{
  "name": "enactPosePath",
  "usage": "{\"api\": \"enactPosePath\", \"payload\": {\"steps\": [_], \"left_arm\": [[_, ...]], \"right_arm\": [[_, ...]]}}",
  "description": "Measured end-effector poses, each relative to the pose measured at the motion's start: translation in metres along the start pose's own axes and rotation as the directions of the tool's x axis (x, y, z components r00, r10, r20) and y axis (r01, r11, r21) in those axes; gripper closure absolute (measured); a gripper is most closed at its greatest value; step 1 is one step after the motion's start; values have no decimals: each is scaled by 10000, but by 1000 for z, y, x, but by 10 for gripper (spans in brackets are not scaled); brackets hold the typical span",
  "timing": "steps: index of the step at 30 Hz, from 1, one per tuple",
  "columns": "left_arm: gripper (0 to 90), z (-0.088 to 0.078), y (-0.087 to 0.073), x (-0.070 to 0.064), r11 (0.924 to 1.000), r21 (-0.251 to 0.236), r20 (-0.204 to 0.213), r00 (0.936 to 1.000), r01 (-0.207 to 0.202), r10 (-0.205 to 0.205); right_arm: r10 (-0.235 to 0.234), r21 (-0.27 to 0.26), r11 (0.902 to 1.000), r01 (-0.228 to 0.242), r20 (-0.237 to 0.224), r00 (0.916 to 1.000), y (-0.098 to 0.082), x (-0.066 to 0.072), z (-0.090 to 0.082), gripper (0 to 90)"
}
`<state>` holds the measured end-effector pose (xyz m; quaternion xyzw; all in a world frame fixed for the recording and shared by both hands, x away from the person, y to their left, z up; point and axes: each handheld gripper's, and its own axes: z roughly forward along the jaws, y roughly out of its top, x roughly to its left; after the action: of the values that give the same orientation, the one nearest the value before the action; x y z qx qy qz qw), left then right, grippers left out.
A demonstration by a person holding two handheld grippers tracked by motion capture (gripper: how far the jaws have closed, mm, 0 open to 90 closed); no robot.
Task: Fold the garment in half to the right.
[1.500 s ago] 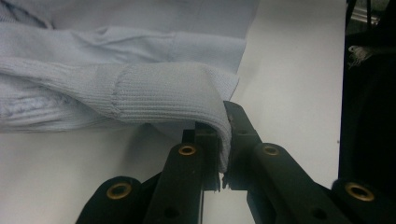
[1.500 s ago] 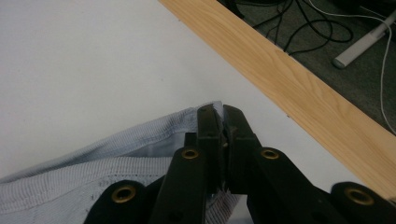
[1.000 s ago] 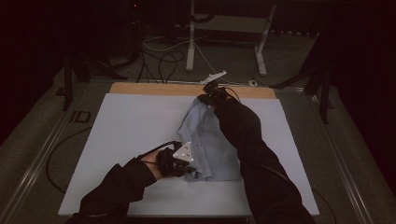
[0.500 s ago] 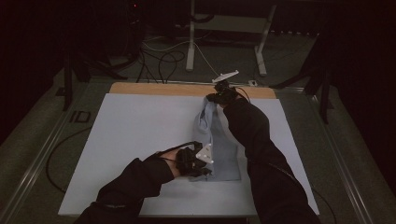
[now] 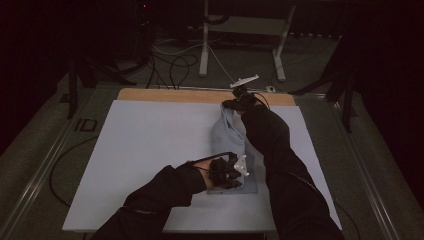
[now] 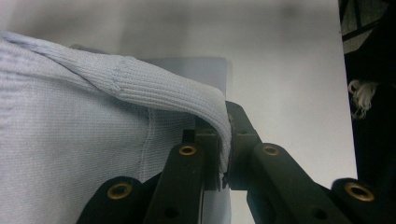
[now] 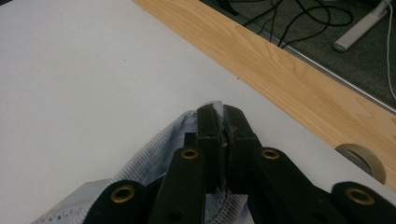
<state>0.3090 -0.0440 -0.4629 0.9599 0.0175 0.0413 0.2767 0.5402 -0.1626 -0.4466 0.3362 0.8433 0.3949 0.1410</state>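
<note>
A light blue knit garment (image 5: 227, 137) lies on the white table sheet (image 5: 150, 145), folded into a narrow strip running from near to far. My left gripper (image 5: 235, 175) is shut on its near ribbed edge (image 6: 140, 86); the fabric is pinched between the jaws of the left gripper (image 6: 227, 154). At the far end my right gripper (image 5: 235, 103) is shut on the garment's other end, a bit of knit (image 7: 159, 154) bunched around the closed jaws of the right gripper (image 7: 223, 126). Both sleeves are black.
A bare wooden strip (image 5: 170, 95) runs along the table's far edge, with a tape roll (image 7: 364, 161) near it. Beyond the table are cables (image 5: 175, 65) and a stand's white legs (image 5: 205, 50) on the floor. Dark surroundings flank the table.
My left gripper has carried the garment's near edge to the right, folding the cloth over itself into a narrower strip. The right gripper has shifted a little right at the far end.
</note>
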Motion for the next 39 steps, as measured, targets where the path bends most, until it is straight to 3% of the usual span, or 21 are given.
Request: {"api": "enactPosePath", "payload": {"steps": [3,5,9,11,13,14,19,32,39], "left_arm": [[872,5,5,1,9999,116,-2,10000,-22,22],[872,9,8,2,10000,99,68,10000,12,-12],[823,16,12,1,9999,108,223,9997,-53,51],[726,19,12,-1,10000,-13,396,9992,-26,27],[604,19,12,-1,10000,-71,510,9987,-24,28],[569,19,12,-1,9999,-103,529,9986,25,-19],[414,16,11,0,9996,-122,702,9972,262,-252],[374,2,6,2,9986,-312,594,9974,423,-404],[348,-15,-7,4,9972,-549,511,9976,500,-472]], "right_arm": [[62,-14,10000,-62,-27,10000,-2,-2,-1,870],[149,-59,9999,-149,10,9999,-4,-6,-2,822],[365,-169,9992,-364,16,9993,-8,-10,-5,469],[476,-178,9987,-475,43,9989,-10,-12,-8,337],[691,-128,9975,-697,-439,9966,-13,-15,-10,188],[645,-129,9978,-652,-498,9967,-14,-15,-11,166],[664,-137,9976,-672,-509,9965,-22,-14,-15,129],[441,-383,9982,-469,-714,9965,-28,-2,-23,127],[139,-480,9987,-169,-625,9979,-34,7,-31,128]]}}
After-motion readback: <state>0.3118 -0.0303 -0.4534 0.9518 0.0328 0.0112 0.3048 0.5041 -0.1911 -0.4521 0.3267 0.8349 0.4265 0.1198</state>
